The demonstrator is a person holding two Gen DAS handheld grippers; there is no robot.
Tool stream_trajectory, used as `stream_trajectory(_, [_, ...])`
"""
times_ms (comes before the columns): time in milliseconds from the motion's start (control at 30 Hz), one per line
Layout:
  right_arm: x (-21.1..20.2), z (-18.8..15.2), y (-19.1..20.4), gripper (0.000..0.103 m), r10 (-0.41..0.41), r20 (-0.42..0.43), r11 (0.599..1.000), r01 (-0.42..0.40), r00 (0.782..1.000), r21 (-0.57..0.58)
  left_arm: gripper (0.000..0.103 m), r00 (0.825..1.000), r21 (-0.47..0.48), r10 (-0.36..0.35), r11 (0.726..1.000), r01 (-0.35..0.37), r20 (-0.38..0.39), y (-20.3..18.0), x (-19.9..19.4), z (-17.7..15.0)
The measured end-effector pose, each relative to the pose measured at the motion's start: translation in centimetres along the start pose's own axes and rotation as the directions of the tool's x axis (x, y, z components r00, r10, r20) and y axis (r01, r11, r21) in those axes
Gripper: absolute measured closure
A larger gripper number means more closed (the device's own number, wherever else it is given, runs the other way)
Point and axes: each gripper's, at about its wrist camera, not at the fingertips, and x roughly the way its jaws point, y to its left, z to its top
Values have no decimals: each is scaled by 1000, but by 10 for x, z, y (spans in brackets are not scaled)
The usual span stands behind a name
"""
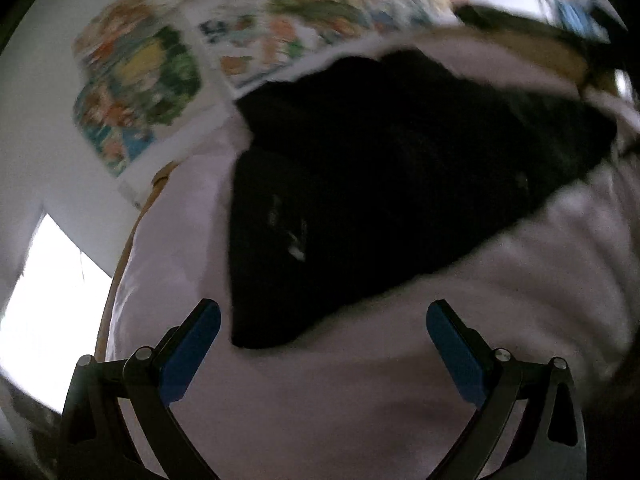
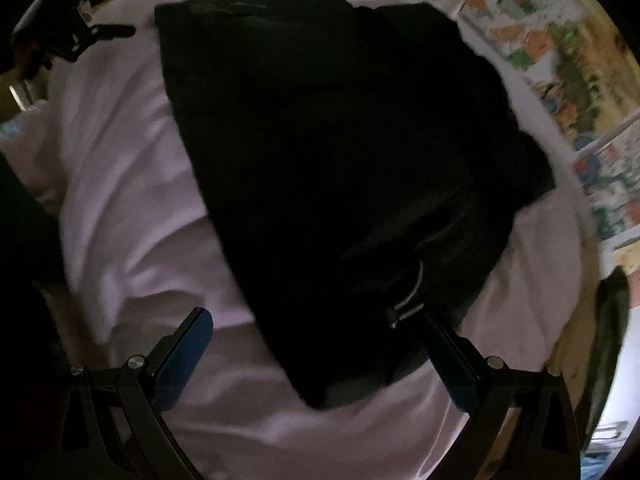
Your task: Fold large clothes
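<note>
- garment [image 1: 372, 200]: i see one black piece of clothing lying in a bunched heap on a pale pink sheet [image 1: 500, 300]; it is also in the right wrist view [image 2: 328, 152], filling most of the middle there. its kind i cannot tell, the fabric being too dark and the frames blurred.
- metal clip [image 2: 410, 300]: a small silvery fitting sits on the near edge of the garment, just beside the right-hand finger of my right gripper.
- left gripper [image 1: 323, 320]: jaws spread wide, holding nothing. the blue pads [image 1: 192, 356] hang above the sheet, and the near tip of the garment lies between them; i cannot tell whether they touch it.
- right gripper [image 2: 316, 328]: jaws likewise spread wide, nothing clamped. the garment's near end lies between the fingers, and one finger overlaps the fabric edge; contact i cannot confirm.
- left gripper again, from the right wrist view [image 2: 92, 8]: it appears at the far upper left, beyond the garment, well apart from the right gripper.
- surroundings: colourful picture sheets [image 1: 160, 80] hang on the white wall past the sheet; a bright window [image 1: 44, 300] shows at the left.
- sheet condition: creased, with soft folds around the garment.
</note>
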Motion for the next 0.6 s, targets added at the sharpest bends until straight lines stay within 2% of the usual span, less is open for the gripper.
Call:
stream_trajectory(100, [9, -7, 15, 0, -80, -1, 992, 80, 997, -97, 2, 1000, 49, 18, 999, -17, -24, -6, 15, -10])
stream_trajectory(233, [16, -9, 26, 0, -163, 22, 968, 164, 986, -188, 1, 1000, -9, 19, 1000, -19, -21, 8, 29, -12])
stream_trajectory(367, [36, -19, 31, 0, -267, -11, 924, 252, 964, -289, 1, 992, -22, 125, 992, -126, -26, 14, 40, -11])
stream_trajectory(433, [43, -23, 30, 0, -289, -18, 912, 269, 957, -310, 1, 984, -22, 171, 985, -172, -48, 17, 48, -9])
stream_trajectory(533, [49, -24, 28, 0, -301, -12, 901, 281, 953, -330, 1, 981, -85, 170, 980, -178, -89, 30, 60, -11])
stream_trajectory(600, [52, -26, 32, 0, -337, -4, 881, 314, 941, -354, 1, 980, -154, 165, 971, -180, -110, 44, 67, -14])
